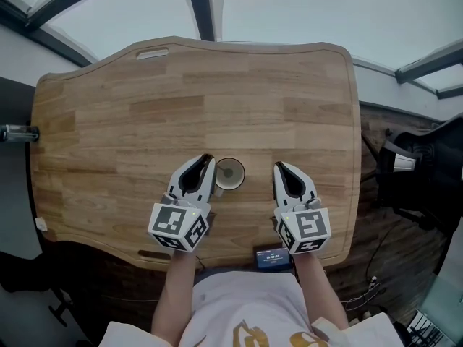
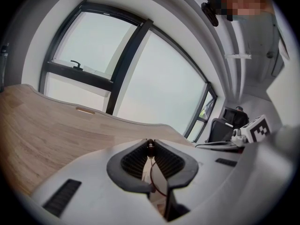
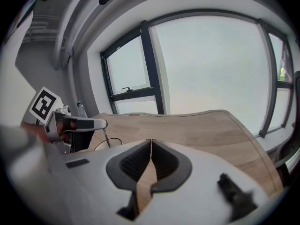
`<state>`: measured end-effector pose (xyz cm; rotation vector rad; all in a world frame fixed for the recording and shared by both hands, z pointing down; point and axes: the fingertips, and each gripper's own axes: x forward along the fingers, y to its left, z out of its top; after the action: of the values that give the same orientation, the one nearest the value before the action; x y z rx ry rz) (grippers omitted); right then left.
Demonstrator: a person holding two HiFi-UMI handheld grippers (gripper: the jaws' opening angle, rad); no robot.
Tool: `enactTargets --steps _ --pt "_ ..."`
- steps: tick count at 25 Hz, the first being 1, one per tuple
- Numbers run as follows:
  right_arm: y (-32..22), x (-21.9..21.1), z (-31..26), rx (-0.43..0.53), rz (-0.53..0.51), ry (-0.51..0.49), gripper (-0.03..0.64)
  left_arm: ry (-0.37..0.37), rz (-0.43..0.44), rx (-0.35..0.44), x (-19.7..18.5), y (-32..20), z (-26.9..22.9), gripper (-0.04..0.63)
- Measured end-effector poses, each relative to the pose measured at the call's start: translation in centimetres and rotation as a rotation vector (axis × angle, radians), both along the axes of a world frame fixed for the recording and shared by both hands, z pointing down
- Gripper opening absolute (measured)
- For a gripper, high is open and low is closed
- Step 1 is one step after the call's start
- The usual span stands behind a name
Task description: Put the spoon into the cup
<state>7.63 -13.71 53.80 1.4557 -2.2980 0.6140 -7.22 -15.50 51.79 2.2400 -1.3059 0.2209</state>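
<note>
As the head view looks steeply down, a wooden table (image 1: 217, 92) with a wavy outline fills the middle of the scene. A dark cylindrical fitting (image 1: 18, 132) sits at its left edge, and a narrow slot (image 1: 152, 53) is cut near the far left corner. Beyond the far edge run large windows (image 1: 304, 13), divided by dark frame bars.

A small dark device (image 1: 273, 256) with a lit screen lies at the near edge, between the person's forearms. Right of the table, a black chair (image 1: 427, 168) stands on a dark wood-pattern floor (image 1: 387, 248) with loose cables.

**Left tool** (image 1: 209, 159): the jaws are closed, pinching the top end of the spoon (image 3: 107, 138). In the right gripper view the spoon is a thin rod hanging down from the tips to the rim of the cup (image 1: 242, 173). Its lower end is hidden behind the right tool's body.

**Cup:** it stands upright on the table, between the two tools and just beside the left tool's tips. A small pale shape shows at the centre of its interior, but what it is cannot be told.

**Right tool** (image 1: 278, 166): the jaws are closed tip to tip, with nothing between them. It stands to the right of the cup and clear of it.
</note>
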Motion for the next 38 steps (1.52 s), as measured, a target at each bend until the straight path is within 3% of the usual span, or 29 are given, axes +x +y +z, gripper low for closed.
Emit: enactTargets --steps 22,38 --pt "-0.6 -0.4 1.7 -0.043 -0.027 0.006 0.032 -0.009 0.028 -0.010 1.2 0.0 1.6 0.052" --pt "-0.7 -0.8 2.3 -0.056 -0.034 0.009 0.032 -0.020 0.039 0.035 1.2 0.0 1.6 0.052"
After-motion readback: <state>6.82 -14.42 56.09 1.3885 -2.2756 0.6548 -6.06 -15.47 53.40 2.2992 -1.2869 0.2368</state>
